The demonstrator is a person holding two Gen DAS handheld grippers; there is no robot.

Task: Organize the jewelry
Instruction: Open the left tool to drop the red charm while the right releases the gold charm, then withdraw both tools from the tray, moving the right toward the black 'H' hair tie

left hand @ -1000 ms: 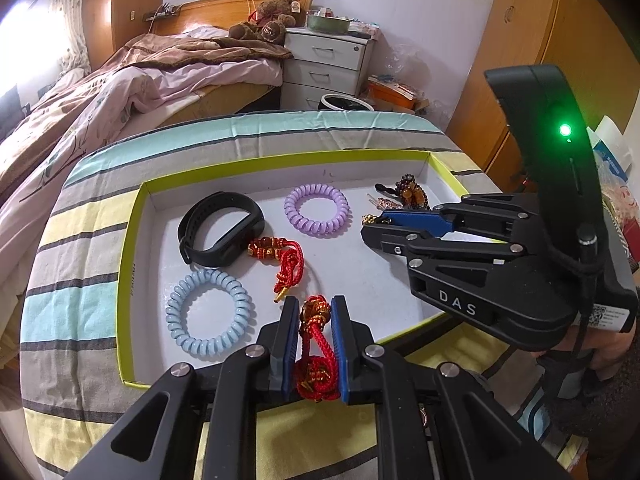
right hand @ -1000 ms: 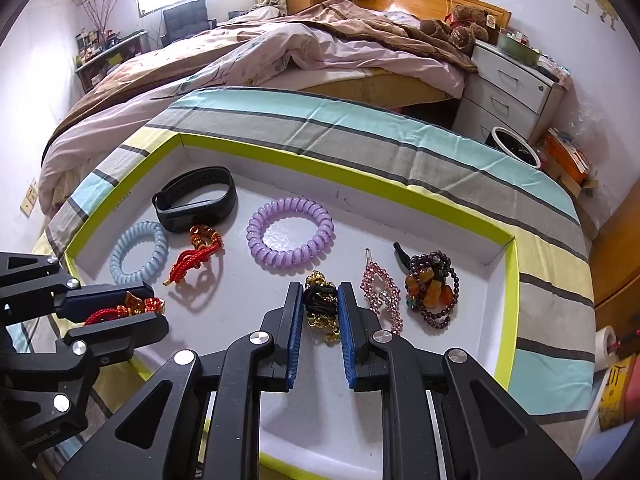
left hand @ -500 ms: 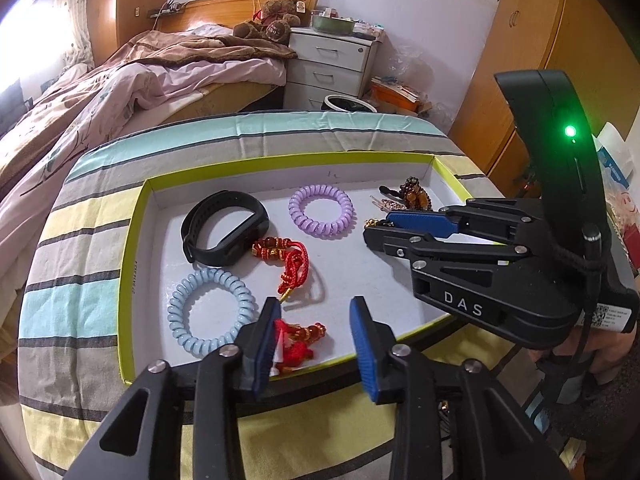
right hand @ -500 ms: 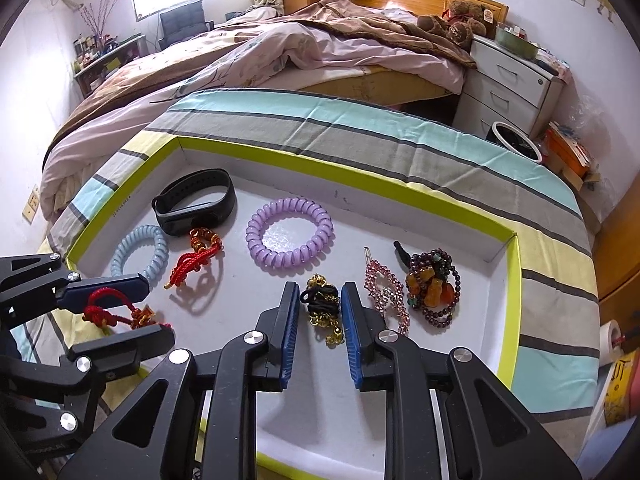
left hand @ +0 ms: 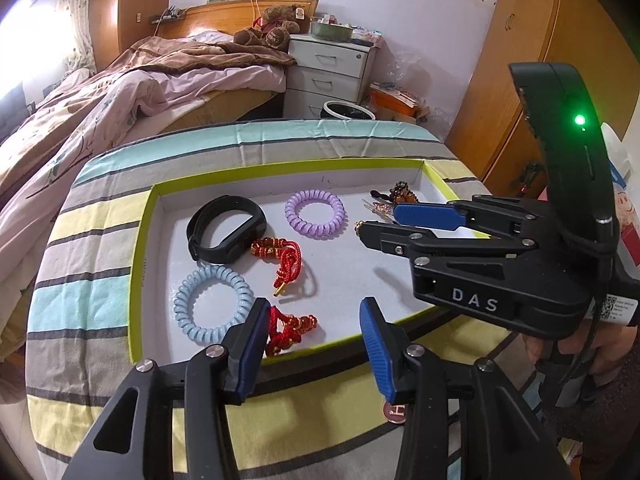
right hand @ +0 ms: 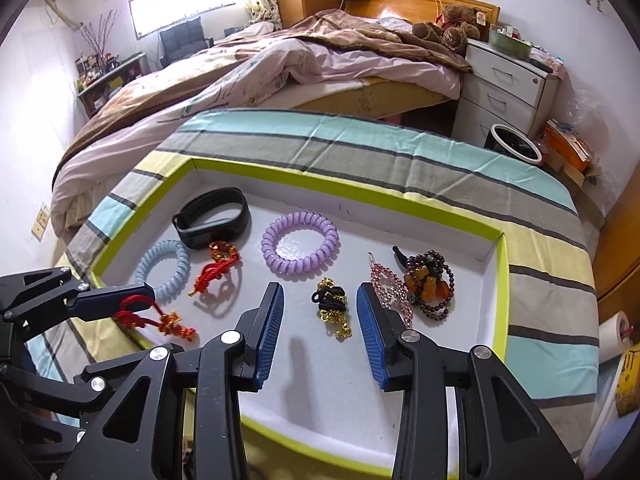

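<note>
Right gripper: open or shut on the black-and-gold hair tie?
Open. The right gripper has just been opening; the black-and-gold hair tie lies in the tray, clear of both pads.

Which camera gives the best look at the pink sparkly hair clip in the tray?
The right wrist view. There the pink hair clip lies almost fully visible beside the beaded bracelet, only its near end behind the right gripper pad. In the left wrist view just a sliver of the clip shows; the right gripper covers the rest.
</note>
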